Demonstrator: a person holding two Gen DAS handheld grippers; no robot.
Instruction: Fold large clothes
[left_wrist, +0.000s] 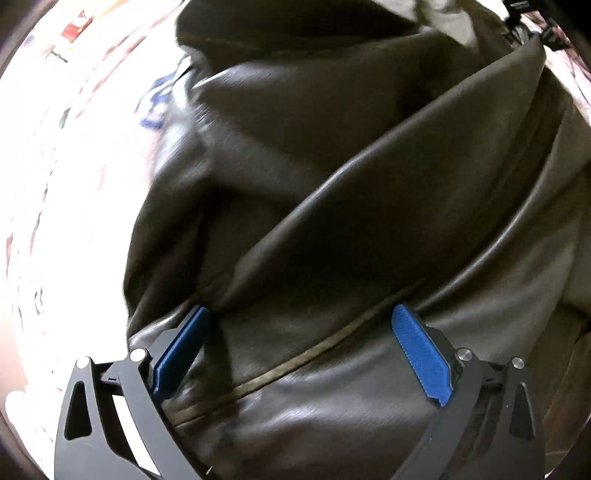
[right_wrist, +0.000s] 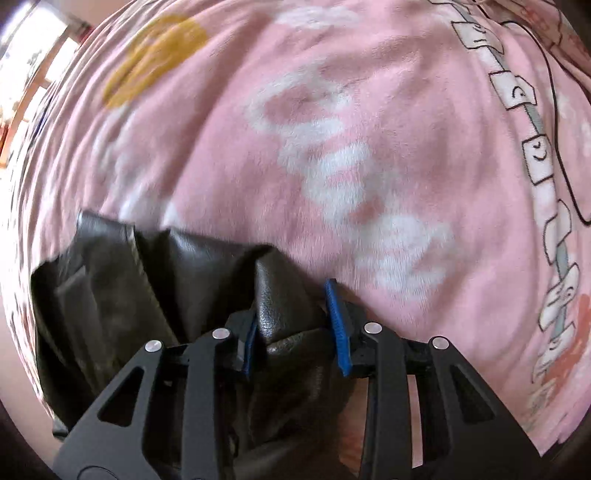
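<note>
A dark brown leather jacket (left_wrist: 332, 166) fills most of the left wrist view, lying in broad folds with a seam running across it. My left gripper (left_wrist: 301, 310) points down over it, open wide, blue pads (left_wrist: 421, 354) either side of the seam with nothing pinched. In the right wrist view an edge of the same jacket (right_wrist: 110, 280) lies crumpled at lower left. My right gripper (right_wrist: 291, 299) has a raised fold of the leather bunched between its blue pads (right_wrist: 338, 332), which sit against it.
A pink fleece blanket (right_wrist: 388, 140) with white lettering and a yellow patch lies under the jacket. Pale printed bedding (left_wrist: 55, 184) shows left of the jacket, with a blue-and-white cloth (left_wrist: 159, 99) at its edge. A black strap (left_wrist: 546, 33) sits at top right.
</note>
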